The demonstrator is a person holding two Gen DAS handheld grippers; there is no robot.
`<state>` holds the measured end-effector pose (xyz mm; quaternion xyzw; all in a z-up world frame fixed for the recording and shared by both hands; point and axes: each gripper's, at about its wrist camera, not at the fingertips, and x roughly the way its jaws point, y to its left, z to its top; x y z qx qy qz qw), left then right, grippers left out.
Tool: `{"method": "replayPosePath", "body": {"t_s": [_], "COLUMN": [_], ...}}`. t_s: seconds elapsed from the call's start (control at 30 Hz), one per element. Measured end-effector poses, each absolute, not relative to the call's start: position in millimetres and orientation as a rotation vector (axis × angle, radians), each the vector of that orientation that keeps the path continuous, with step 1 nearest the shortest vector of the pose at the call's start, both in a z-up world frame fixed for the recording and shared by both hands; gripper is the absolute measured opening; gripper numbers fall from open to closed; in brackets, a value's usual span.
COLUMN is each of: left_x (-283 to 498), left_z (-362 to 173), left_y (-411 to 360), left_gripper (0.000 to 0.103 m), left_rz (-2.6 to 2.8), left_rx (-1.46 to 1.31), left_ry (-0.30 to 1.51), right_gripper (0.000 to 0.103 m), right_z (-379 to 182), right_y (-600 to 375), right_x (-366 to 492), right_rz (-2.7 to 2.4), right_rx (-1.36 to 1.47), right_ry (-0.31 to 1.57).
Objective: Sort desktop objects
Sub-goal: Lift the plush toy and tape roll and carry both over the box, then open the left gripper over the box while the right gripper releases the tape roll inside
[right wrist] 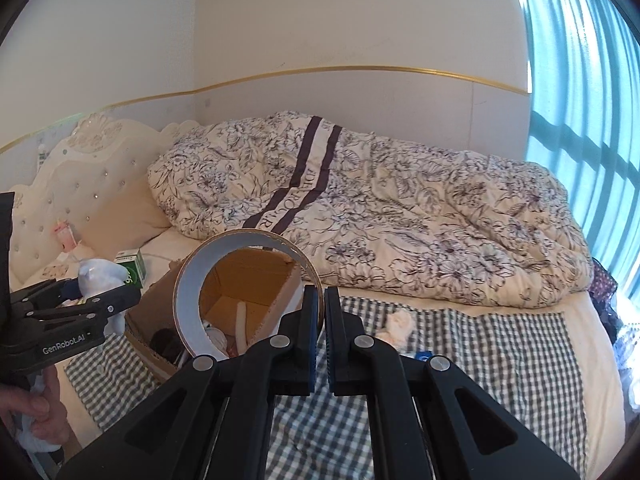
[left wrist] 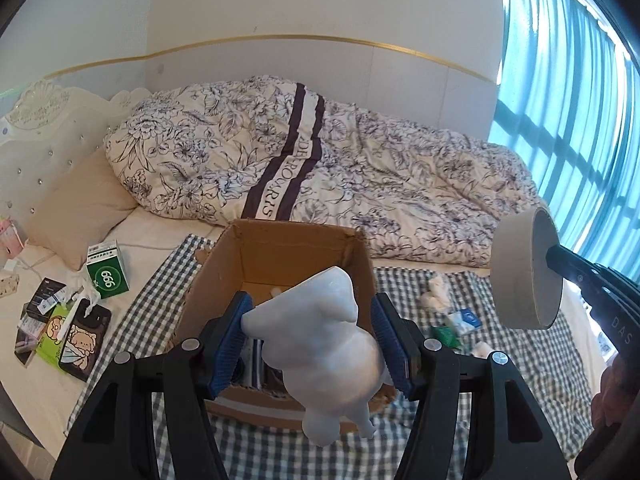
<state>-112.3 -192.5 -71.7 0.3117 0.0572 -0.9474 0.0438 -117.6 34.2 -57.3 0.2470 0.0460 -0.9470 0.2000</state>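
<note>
My left gripper [left wrist: 314,304] is shut on a glossy white figurine [left wrist: 328,344], which hangs between the blue pads just above an open cardboard box [left wrist: 280,248]. The box stands on a checked cloth and holds several items. My right gripper [right wrist: 322,300] is shut on the wall of a wide tape roll [right wrist: 188,300], held upright to the left of its fingers, with the box [right wrist: 148,320] showing behind and through it. In the left wrist view the tape roll [left wrist: 516,268] floats to the right of the box. The left gripper [right wrist: 100,292] with the figurine [right wrist: 96,276] shows at the left.
The checked cloth [left wrist: 160,288] covers the near part of a bed. A floral duvet [left wrist: 360,168] lies behind the box. Left of the cloth lie a green carton [left wrist: 108,276], a phone in a cartoon case [left wrist: 80,340] and small packets. Crumpled tissues [left wrist: 436,296] and wrappers lie to the right.
</note>
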Motion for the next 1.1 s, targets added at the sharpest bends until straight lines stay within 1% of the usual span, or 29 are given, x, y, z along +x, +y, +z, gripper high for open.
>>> {"method": "replayPosePath", "body": {"t_s": [0.57, 1.1], "left_x": [-157, -183], "left_z": [-123, -178], "left_y": [-243, -263], "left_gripper": [0.063, 0.063], "left_rz": [-2.825, -2.77], "left_rx": [1.054, 1.19], "left_ry": [0.211, 0.245], "right_gripper": [0.003, 0.003], "right_z": [-102, -163], "right_y": [-34, -91], "right_x": [-161, -184], "right_rz": [-2.543, -2.43], "right_rx": [0.778, 0.898], "right_ry": [0.188, 0.279]}}
